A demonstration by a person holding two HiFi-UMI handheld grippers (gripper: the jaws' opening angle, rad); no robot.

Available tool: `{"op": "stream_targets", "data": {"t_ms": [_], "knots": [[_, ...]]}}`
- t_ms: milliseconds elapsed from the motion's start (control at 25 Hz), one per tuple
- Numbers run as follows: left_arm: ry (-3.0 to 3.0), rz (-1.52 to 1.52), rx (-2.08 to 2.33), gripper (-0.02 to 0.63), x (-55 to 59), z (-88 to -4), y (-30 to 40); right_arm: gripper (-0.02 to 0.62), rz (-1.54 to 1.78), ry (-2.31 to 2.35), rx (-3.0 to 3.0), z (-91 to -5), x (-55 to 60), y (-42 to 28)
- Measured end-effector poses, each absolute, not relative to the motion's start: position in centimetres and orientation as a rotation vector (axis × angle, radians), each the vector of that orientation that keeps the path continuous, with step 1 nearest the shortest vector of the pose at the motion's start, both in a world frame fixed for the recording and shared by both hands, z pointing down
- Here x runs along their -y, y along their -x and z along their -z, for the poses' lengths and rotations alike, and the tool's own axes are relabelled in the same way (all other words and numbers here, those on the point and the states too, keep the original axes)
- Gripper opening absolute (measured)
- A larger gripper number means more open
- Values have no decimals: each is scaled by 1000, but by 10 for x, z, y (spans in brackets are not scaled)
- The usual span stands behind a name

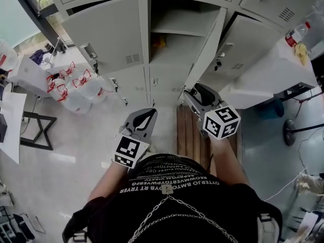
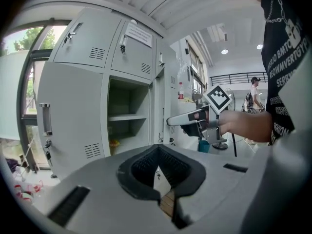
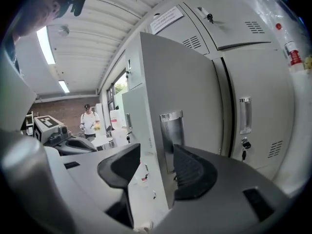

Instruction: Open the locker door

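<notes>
A grey locker bank fills the top of the head view. One middle locker door (image 1: pixel 207 49) stands swung out, baring a shelf (image 1: pixel 172 32) and a small yellow thing (image 1: pixel 158 42) inside. My right gripper (image 1: pixel 186 92) is at that door's free edge. In the right gripper view the door (image 3: pixel 180 91) runs between the open jaws of this gripper (image 3: pixel 156 169), and the recessed metal handle (image 3: pixel 171 130) is just above the right pad; neither pad presses on the door. My left gripper (image 1: pixel 151 111) hangs lower in front of the lockers, shut (image 2: pixel 158 152) and empty.
Several big water bottles (image 1: pixel 76 87) stand on the floor at the left by a black stand (image 1: pixel 38 130). A wooden board (image 1: pixel 190 130) lies below the open locker. A white table (image 1: pixel 273 70) with a bottle (image 1: pixel 297 33) is at the right. A person (image 3: pixel 90 123) stands far off.
</notes>
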State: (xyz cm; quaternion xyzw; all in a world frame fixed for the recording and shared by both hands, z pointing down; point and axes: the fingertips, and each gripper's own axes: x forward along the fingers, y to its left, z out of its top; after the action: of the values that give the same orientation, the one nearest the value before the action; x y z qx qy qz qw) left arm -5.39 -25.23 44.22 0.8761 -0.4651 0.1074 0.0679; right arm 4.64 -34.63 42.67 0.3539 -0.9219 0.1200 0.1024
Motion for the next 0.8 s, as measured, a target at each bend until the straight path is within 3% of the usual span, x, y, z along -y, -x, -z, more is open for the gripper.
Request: {"op": "stream_targets", "data": {"t_ms": [80, 160, 800], "knots": [[-2632, -327, 1407, 3, 247, -444, 51, 210, -340, -1083, 2697, -428, 352, -52], [-2628, -331, 1414, 3, 243, -445, 49, 149, -311, -1108, 2662, -428, 356, -58], [-2642, -319, 1525, 3, 248, -415, 54, 137, -328, -1239, 2650, -430, 344, -134]]}}
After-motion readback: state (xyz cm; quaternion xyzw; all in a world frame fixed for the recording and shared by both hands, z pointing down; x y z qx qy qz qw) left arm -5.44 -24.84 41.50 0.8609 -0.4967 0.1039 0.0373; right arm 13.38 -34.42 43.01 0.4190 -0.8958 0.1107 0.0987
